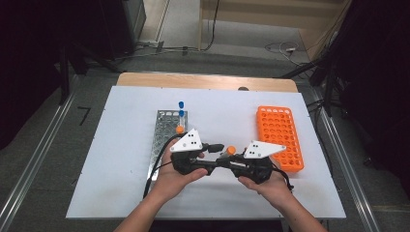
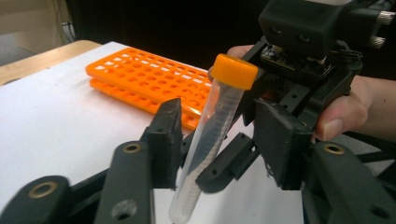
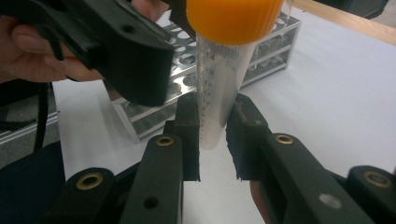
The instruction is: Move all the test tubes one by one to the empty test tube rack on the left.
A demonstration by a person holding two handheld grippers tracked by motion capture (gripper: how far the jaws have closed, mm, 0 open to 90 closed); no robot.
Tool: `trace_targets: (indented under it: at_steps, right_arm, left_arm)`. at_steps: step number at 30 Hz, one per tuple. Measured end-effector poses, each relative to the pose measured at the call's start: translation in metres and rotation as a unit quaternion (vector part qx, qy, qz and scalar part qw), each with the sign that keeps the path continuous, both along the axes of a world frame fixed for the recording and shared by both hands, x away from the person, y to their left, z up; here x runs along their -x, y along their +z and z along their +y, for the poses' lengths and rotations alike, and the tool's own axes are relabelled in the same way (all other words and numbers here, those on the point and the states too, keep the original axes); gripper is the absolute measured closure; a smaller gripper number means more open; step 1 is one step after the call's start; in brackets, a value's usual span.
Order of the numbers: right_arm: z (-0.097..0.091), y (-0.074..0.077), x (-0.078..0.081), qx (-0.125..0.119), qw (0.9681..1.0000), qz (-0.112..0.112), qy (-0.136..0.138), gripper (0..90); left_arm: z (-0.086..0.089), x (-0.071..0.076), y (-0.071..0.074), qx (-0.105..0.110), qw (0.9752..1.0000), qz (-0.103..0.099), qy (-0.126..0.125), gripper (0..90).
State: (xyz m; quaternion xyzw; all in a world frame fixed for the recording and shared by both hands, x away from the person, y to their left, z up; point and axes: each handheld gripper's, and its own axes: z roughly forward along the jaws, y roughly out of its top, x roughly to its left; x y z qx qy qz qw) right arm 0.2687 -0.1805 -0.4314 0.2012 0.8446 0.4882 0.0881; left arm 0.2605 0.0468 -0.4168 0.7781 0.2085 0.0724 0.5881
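Tube [image 2: 212,135] held above the bench [image 1: 125,159] between the two grippers, roughly midway between steel rack [image 1: 167,126] and orange rack [image 1: 280,137]. Right gripper [image 3: 215,140] clamped on the tube's lower taper, pads on both sides. Left gripper [image 2: 219,140] part closed around the mid-body; left pad near or just touching the wall, right pad apart from it, so not clamping yet, though contact hard to call from this angle.

Handling: clear plastic conical tube, looks empty, so light. Stiff thin wall, smooth and slick, printed graduations down one side. Tapered tip likely to squirt out under hard squeeze; best grip on the straight cylindrical section just under the cap [image 2: 233,71]. Cap orange, ribbed, wider than the body, a natural stop against sliding down through the pads. Not very fragile, probably survives a drop.

Steel rack: perforated metal, a few capped tubes standing at its far end. Orange rack: moulded plastic grid of round holes. Bench top matte white.
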Motion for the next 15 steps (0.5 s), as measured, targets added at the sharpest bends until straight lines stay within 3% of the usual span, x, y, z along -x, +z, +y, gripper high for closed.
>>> trace_targets:
  at_steps: [5, 15]
  right_arm:
    - [0.0067, -0.0007, 0.0054, 0.014, 0.9998, -0.008, 0.009, 73.1]
    - [0.0087, -0.0019, 0.0061, 0.014, 0.9995, 0.007, 0.026, 71.3]
  left_arm:
    - [-0.0015, -0.0012, -0.0018, -0.001, 0.9998, 0.007, -0.018, 65.9]
    - [-0.0004, 0.0024, -0.0012, -0.015, 0.9995, -0.026, -0.007, 74.1]
